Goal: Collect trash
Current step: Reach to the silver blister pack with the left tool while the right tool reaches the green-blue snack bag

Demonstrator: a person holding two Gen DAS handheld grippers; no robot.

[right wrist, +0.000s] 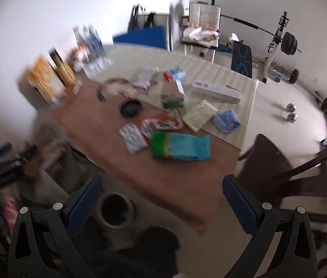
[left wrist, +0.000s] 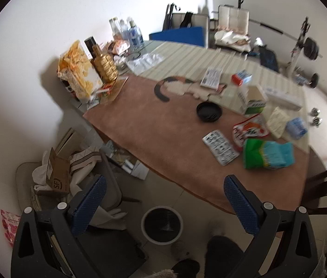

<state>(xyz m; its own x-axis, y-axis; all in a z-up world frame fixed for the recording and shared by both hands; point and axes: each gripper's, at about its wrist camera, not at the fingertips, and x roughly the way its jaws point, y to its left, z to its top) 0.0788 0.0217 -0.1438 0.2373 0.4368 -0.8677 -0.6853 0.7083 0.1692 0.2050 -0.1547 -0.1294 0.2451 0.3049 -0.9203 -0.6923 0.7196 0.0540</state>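
Both grippers hang high above the table, open and empty. My left gripper [left wrist: 163, 185] is over the table's near edge, above a white waste bin [left wrist: 161, 224] on the floor. My right gripper [right wrist: 162, 186] is also over the near edge; the bin [right wrist: 116, 209] shows at its left. On the table lie a green and blue bag [left wrist: 268, 154] [right wrist: 180, 146], a red and white wrapper [left wrist: 249, 131] [right wrist: 160, 124], a printed white packet [left wrist: 220, 147] [right wrist: 133, 137], a black lid [left wrist: 208, 112] [right wrist: 130, 108] and a blue packet [left wrist: 297, 127] [right wrist: 226, 120].
A brown mat [left wrist: 163, 134] covers the near table. A gold bottle [left wrist: 104, 66] and a yellow snack bag [left wrist: 77, 69] stand at the far left. A dark wooden chair [right wrist: 290, 180] is at the right. Boxes and bags [left wrist: 57, 169] clutter the floor at left.
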